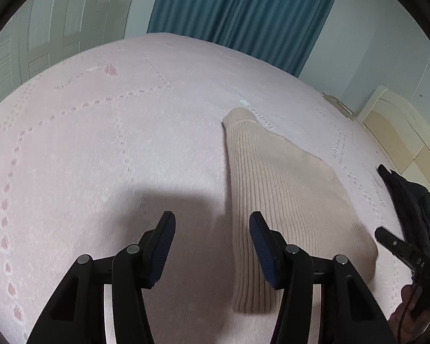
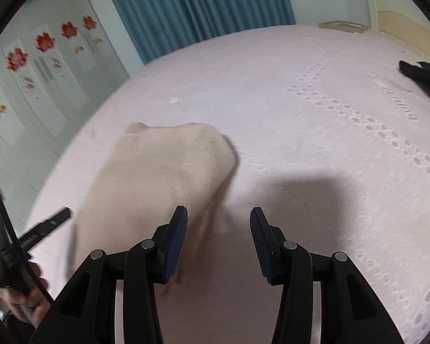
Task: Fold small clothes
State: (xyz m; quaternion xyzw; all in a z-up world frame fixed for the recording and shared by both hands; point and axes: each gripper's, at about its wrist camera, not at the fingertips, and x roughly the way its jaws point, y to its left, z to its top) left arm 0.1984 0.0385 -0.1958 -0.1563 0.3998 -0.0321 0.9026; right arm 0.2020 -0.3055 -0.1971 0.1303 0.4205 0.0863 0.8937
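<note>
Progress looks good here: the beige ribbed garment (image 1: pixel 283 195) lies on the pink bed (image 1: pixel 100 143) as a long, narrow, layered strip, so by my reading at least one lengthwise fold is already in. What seems left is bringing the two ends together to shorten it, then a tidy-up. In the left wrist view its long axis runs from near the camera away toward the blue curtain (image 1: pixel 243 8), with the narrow rounded end pointing far and slightly left, and the broad end closest to us. It flares wider on the right edge as it comes near.

Both tools are off the cloth. The left tongs (image 1: pixel 212 248) hang half-open with nothing between the pads, right pad over the strip's left edge. The right tongs (image 2: pixel 218 243) are likewise half-open and empty, set just right of the garment. A dark piece of clothing (image 2: pixel 424 80) waits well apart, far right on the bed.
</note>
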